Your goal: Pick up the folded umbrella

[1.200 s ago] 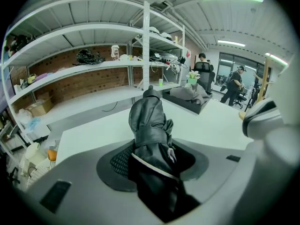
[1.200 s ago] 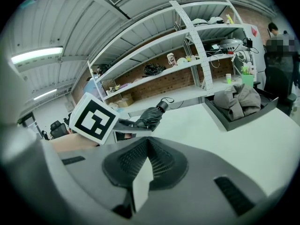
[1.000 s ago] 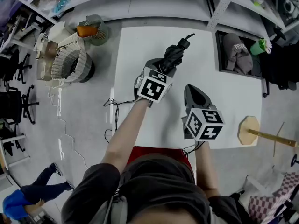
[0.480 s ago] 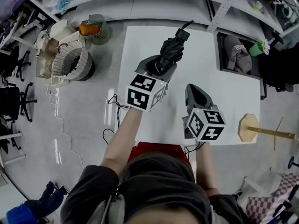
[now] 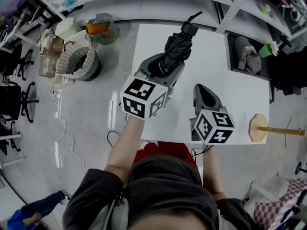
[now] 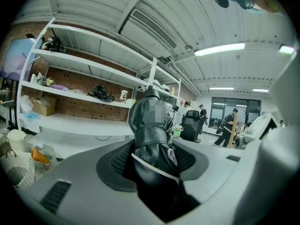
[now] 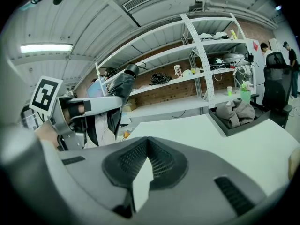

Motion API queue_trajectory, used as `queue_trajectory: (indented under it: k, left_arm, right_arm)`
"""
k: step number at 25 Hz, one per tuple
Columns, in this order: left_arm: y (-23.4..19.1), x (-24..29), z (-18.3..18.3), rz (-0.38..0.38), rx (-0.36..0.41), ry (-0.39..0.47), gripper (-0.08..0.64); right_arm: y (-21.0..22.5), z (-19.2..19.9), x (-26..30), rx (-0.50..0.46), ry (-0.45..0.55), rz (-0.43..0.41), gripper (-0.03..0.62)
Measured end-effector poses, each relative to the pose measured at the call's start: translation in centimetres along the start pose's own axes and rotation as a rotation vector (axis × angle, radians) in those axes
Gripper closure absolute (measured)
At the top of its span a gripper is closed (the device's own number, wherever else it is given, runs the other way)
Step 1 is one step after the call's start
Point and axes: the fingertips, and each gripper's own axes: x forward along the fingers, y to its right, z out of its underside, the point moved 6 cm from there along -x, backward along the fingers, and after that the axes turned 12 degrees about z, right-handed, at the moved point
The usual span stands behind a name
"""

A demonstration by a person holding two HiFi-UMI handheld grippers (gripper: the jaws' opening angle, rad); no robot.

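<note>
The folded black umbrella point(image 5: 176, 47) hangs above the white table point(image 5: 213, 56), its handle pointing toward the far edge. My left gripper point(image 5: 164, 67) is shut on its lower bundle. In the left gripper view the umbrella point(image 6: 149, 135) fills the space between both pads and sticks out ahead, roughly level. My right gripper point(image 5: 203, 93) is over the table's near middle, to the right of the umbrella, jaws together and empty point(image 7: 147, 143). From the right gripper view the umbrella point(image 7: 120, 89) and the left gripper point(image 7: 89, 106) show at the left.
A dark tray with a grey cloth point(image 5: 245, 55) and a green cup point(image 5: 268, 48) sit at the table's right. A wooden stand point(image 5: 262, 128) is on the floor at the right, baskets point(image 5: 76, 63) at the left. Shelving runs along the back wall.
My left gripper has risen with the umbrella, which now points more level and further out over the table. The right gripper shifted only slightly.
</note>
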Motion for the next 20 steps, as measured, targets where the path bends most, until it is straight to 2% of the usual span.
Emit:
queue_trajectory:
  k: [8,14,20]
  left_arm:
    - [0.3,-4.7,-0.4,-0.017,-0.001,0.043,0.353]
    - [-0.4,-10.7,0.7,-0.027,-0.015,0.074,0.353]
    - [0.6,-12.4,-0.1,-0.046,-0.013,0.086,0.353]
  right_arm:
    - [-2.8,-0.3,-1.4,-0.015,0.036,0.0,0.574]
    - [-7.5,0.9,-2.8,-0.03,0.064,-0.003,0.574]
    - [-8.0,0.1,-4.0,-0.031,0.075,-0.015,0.574]
